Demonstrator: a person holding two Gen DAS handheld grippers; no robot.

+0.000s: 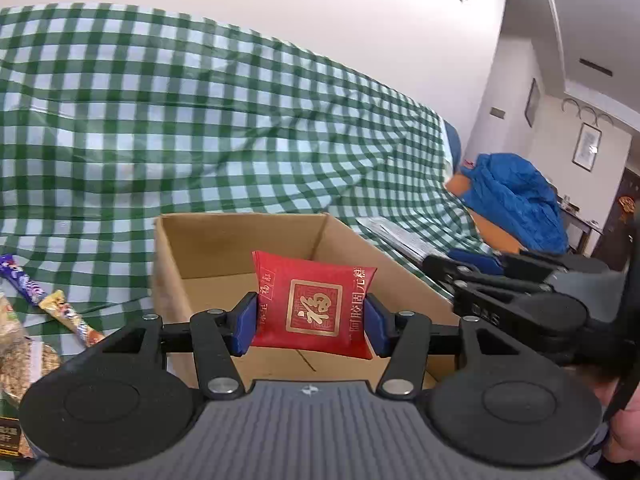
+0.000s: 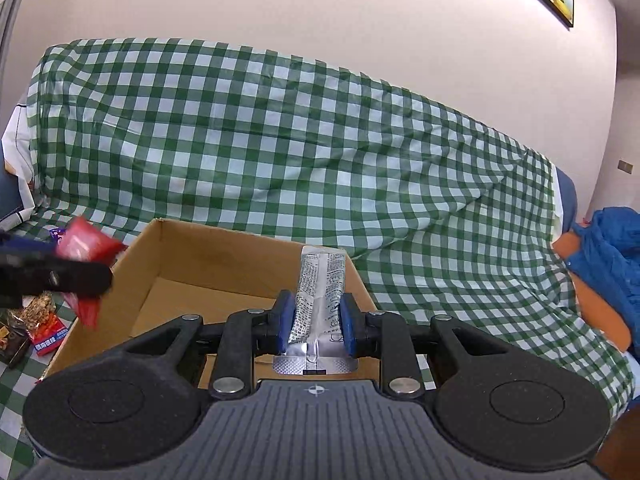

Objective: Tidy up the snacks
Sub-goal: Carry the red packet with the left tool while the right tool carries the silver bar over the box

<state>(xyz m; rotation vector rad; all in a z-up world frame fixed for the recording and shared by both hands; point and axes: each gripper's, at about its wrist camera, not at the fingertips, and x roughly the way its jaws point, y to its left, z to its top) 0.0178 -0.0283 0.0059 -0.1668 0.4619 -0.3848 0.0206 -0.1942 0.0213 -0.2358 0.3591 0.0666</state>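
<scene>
The left claw (image 1: 310, 322) clamps a red pillow-shaped snack packet (image 1: 316, 306) by its sides, held above the open cardboard box (image 1: 240, 248) on the green-checked sofa cover (image 1: 200, 120). The right claw (image 2: 316, 322), nearly closed, pinches a silver foil sachet (image 2: 318, 296) upright over the box's right wall. More wrapped snacks (image 1: 52, 304) lie on the cover left of the box.

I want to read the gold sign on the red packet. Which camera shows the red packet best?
The left wrist view: the red packet sits sharp and face-on between the left gripper pads, over the cardboard box. The right wrist view shows it only as a blurred red shape at the left edge, partly behind the dark gripper.
</scene>
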